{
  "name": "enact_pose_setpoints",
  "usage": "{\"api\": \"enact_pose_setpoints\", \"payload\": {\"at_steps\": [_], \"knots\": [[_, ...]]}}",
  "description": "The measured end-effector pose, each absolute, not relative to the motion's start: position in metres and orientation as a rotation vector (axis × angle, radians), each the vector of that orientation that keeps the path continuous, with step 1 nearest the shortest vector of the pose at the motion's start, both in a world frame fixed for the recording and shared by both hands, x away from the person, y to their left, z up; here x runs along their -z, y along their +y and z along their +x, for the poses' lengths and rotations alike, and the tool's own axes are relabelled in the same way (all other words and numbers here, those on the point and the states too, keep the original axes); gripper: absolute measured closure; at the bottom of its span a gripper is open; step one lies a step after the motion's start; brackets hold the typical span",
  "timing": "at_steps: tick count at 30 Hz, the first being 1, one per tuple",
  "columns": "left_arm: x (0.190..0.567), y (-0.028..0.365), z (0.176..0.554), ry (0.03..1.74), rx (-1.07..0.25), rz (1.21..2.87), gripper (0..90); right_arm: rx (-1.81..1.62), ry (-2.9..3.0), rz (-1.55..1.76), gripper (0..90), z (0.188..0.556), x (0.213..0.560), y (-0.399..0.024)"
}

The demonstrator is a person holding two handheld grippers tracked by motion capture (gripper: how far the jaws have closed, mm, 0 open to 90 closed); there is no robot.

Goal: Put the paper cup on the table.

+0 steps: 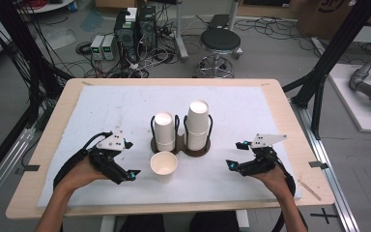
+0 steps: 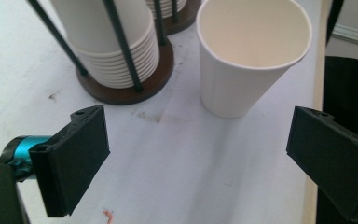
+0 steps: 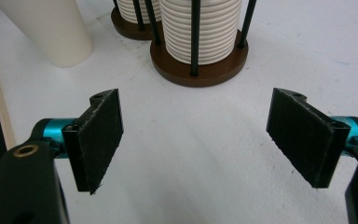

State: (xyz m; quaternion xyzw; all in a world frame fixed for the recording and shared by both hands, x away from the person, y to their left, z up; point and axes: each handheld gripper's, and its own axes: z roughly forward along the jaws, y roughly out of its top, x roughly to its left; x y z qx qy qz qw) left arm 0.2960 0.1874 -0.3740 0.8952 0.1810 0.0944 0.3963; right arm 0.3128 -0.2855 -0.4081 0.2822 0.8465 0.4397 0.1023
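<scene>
Left gripper [image 1: 131, 175] jaws spread, empty, just beside loose paper cup [image 1: 164, 165] standing upright on white mat [image 1: 101, 111] before two cup holders [image 1: 180, 145]. Right gripper [image 1: 232, 166] spread, empty, well apart. Advice: centre jaws on cup wall mid-height, close gently; thin paper likely crushes.

On the white mat [image 1: 101, 106] a single paper cup [image 1: 164, 166] stands upright, mouth up, just in front of 2 cup holders: the left stack [image 1: 164, 130] shorter, the right stack [image 1: 197, 123] taller. The left gripper [image 1: 131, 175] sits just beside the cup, jaws apart; the right gripper [image 1: 232, 165] rests well apart, also empty
</scene>
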Motion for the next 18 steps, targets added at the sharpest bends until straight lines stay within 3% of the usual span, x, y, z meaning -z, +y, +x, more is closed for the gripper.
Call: {"api": "enact_pose_setpoints", "payload": {"at_steps": [18], "knots": [[0.407, 0.216, 0.288, 0.603, -0.295, 2.130, 5.7, -1.321, 2.483, 0.859, 19.0, 0.315, 0.414, -0.289]]}}
